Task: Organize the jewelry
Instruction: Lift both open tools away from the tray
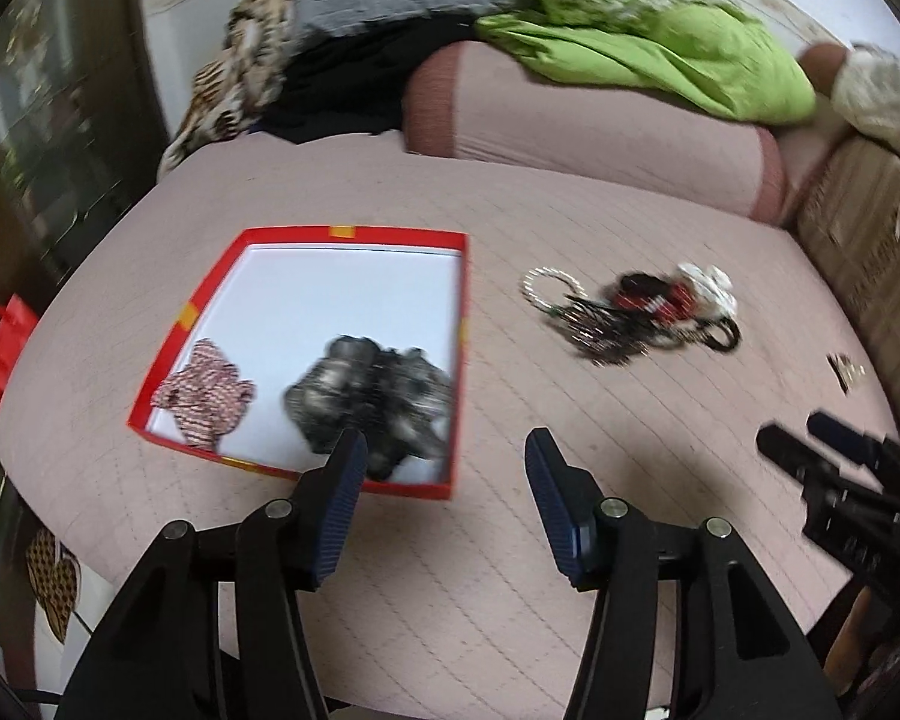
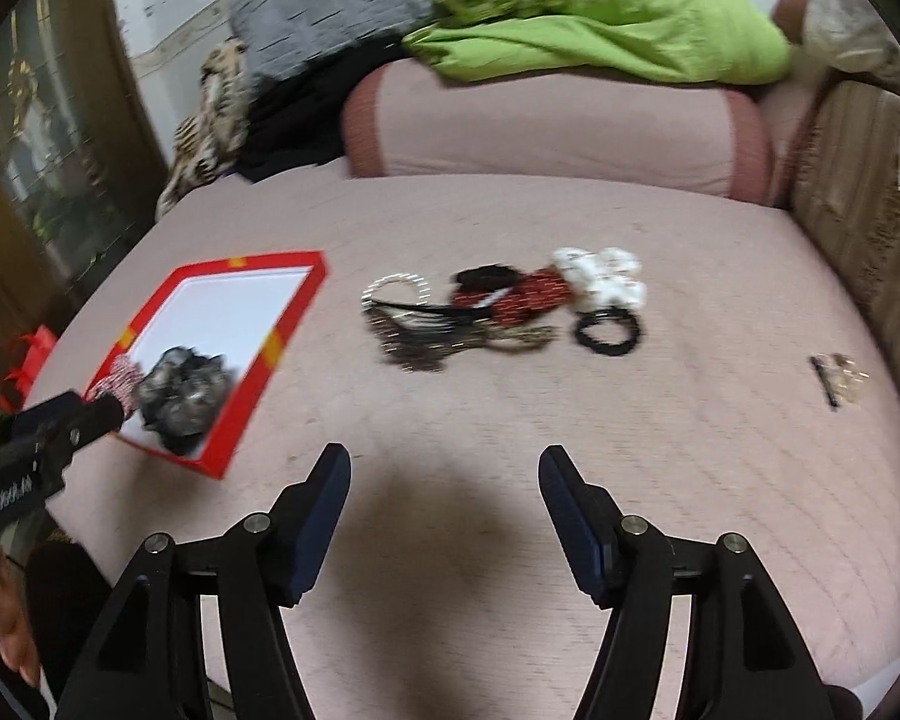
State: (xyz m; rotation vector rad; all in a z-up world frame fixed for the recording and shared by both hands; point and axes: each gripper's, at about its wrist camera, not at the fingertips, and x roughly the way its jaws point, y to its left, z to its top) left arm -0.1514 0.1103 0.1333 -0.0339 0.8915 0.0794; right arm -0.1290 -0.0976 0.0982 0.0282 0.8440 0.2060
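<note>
A red box with a white floor [image 1: 330, 300] [image 2: 222, 306] lies on the pink quilted bed. It holds a red-white patterned scrunchie [image 1: 207, 396] [image 2: 117, 381] and a dark grey scrunchie [image 1: 372, 399] [image 2: 183, 396]. A heap of jewelry and hair ties [image 1: 636, 312] [image 2: 498, 306] lies right of the box: a pearl bracelet [image 1: 549, 285], a red piece, a white scrunchie [image 2: 603, 276], a black hair tie [image 2: 609, 330]. My left gripper [image 1: 444, 450] is open and empty at the box's near right corner. My right gripper [image 2: 444, 468] is open and empty, short of the heap.
A small gold and black piece [image 1: 843, 369] [image 2: 837, 381] lies apart at the right. A pink bolster [image 1: 588, 138] with a green cloth [image 1: 660, 42] lies at the back. A red bag [image 1: 3, 342] hangs off the bed's left edge.
</note>
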